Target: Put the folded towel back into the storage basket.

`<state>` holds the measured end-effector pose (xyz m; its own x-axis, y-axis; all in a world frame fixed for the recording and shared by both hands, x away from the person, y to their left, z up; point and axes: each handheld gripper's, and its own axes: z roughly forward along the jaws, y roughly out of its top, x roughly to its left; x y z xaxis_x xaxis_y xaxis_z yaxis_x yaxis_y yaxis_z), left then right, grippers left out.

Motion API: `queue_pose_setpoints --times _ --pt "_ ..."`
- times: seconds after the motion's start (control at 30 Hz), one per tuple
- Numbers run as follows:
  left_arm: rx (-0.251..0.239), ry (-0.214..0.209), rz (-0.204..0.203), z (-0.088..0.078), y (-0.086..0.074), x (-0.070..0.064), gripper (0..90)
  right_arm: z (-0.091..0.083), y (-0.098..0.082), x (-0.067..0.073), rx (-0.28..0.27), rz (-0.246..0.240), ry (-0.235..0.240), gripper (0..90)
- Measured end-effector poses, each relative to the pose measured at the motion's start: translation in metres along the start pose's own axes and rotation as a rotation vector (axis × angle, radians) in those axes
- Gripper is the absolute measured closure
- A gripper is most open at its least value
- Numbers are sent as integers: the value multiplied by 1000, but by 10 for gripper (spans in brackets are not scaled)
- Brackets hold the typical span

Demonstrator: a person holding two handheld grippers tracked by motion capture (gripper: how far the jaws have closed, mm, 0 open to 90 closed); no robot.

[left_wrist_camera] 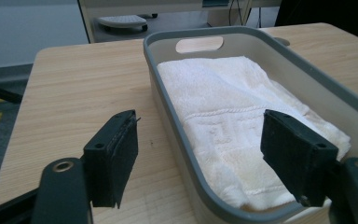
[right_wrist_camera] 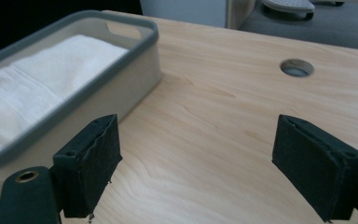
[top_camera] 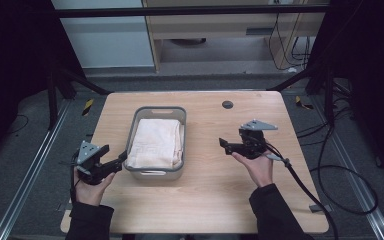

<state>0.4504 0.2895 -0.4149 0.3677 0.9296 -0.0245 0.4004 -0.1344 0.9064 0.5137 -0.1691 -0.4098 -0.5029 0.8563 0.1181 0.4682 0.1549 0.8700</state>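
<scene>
A grey plastic bin (top_camera: pixel 160 108) stands on the wooden table (top_camera: pixel 215 195), left of centre. A folded white towel (top_camera: pixel 156 142) lies flat inside it. My left gripper (top_camera: pixel 122 159) is open at the bin's near left corner. In the left gripper view its jaws straddle the bin's wall (left_wrist_camera: pixel 168 107), one outside over the table, the other over the towel (left_wrist_camera: pixel 223 107). My right gripper (top_camera: pixel 224 145) is open and holds nothing, a short way right of the bin. In the right gripper view, its jaws frame bare table, with the bin (right_wrist_camera: pixel 98 79) and towel (right_wrist_camera: pixel 51 74) to the left.
A round cable hole (top_camera: pixel 227 104) sits in the table behind the right gripper, also in the right gripper view as a hole (right_wrist_camera: pixel 297 67). A black cable (top_camera: pixel 305 187) trails from the right gripper over the table's right edge. Bare wood lies right of and in front of the bin.
</scene>
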Motion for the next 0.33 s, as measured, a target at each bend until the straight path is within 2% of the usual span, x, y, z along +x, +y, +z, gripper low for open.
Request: queue_pose_setpoints --times 0.13,0.17,0.2,0.27,0.3,0.33 --pt "2 14 24 -4 -9 -1 232 -14 -22 -17 17 25 -28 146" --pt "2 14 24 -4 -9 -1 222 -14 -22 -17 17 25 -28 146" --pt "4 14 29 -5 -12 0 220 -20 -34 -28 27 44 -45 145" --pt "12 13 34 -7 -17 1 213 -22 -37 -31 33 46 -52 142" --pt "22 11 45 -8 -24 3 208 -29 -47 -40 36 54 -75 138" --pt "22 11 45 -8 -24 3 204 -29 -47 -40 36 54 -75 138"
